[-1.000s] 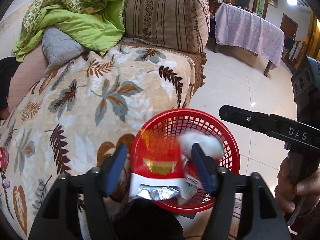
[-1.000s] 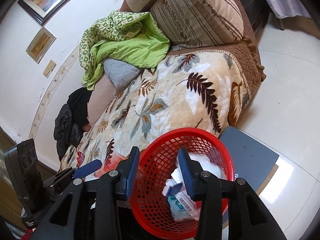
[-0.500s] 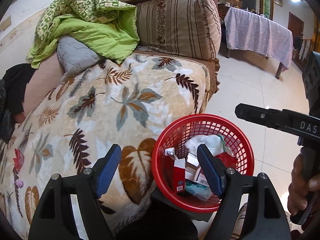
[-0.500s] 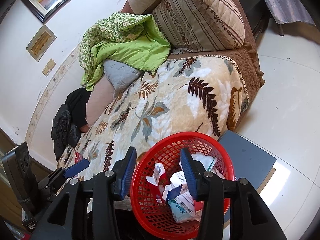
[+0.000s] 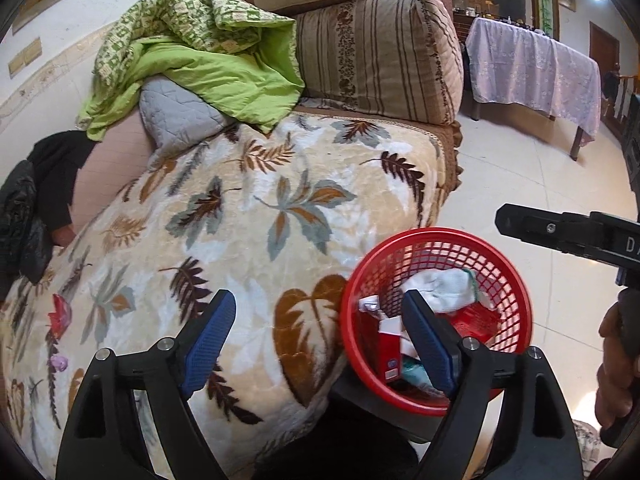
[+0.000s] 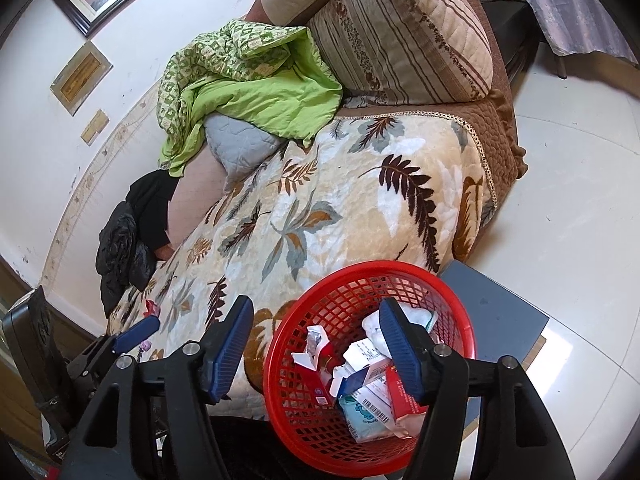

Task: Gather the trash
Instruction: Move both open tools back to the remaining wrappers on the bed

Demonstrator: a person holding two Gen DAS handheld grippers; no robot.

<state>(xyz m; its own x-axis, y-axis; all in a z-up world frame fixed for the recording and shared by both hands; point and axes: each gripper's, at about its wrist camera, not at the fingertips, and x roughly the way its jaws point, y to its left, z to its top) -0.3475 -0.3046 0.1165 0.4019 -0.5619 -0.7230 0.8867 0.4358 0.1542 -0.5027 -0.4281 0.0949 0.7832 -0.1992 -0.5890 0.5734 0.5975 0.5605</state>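
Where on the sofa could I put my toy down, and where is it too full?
The leaf-print blanket lies bare between the green quilt and the red basket. Near its far-left end lie small red and purple scraps. Crowded spots: the back corner with the quilt and grey cushion, and the basket, full of wrappers.
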